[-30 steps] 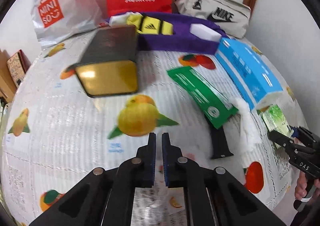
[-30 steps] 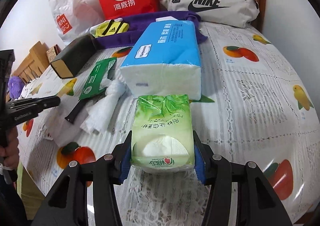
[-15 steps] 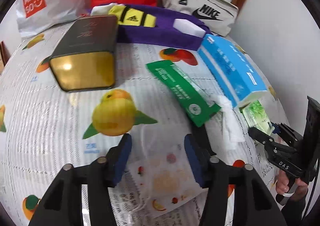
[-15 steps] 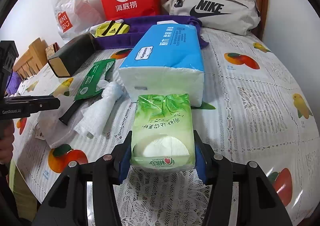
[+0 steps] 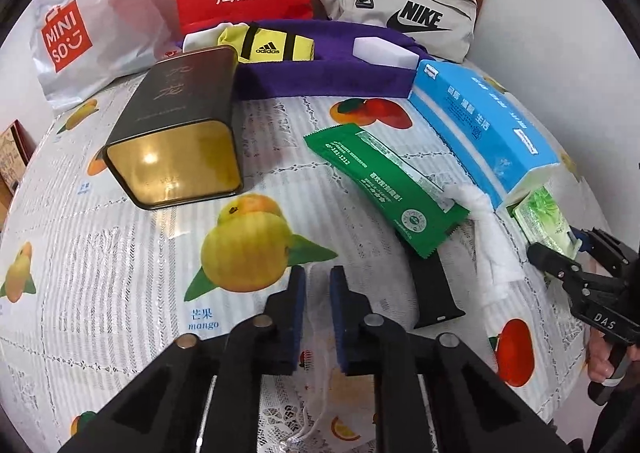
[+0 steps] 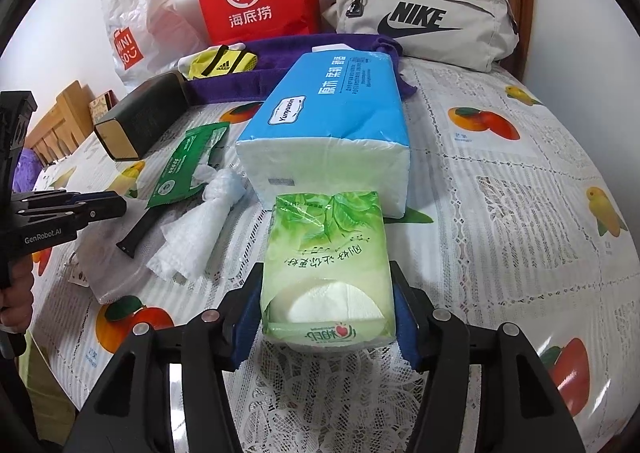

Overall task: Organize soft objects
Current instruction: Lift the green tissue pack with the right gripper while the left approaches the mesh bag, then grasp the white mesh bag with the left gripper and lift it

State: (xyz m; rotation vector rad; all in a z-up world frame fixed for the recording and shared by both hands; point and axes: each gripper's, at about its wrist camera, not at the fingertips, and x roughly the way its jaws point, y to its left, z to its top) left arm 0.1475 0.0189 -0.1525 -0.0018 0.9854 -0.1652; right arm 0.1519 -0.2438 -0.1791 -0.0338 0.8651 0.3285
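Early days, I'd judge: right gripper [image 6: 326, 315] easing apart around the green tissue pack [image 6: 326, 265] at lower centre, left gripper [image 5: 318, 317] clenched on a clear pouch [image 5: 320, 385]; wipes [image 5: 384, 185] and crumpled tissue [image 5: 490, 237] lie unsorted

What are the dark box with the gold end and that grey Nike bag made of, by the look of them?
The dark box looks like metal, a tin: its gold end mirrors a bright glare and its corners are rounded. The Nike bag looks like matte woven fabric, probably nylon or canvas: it sags, creases and has a zipper.
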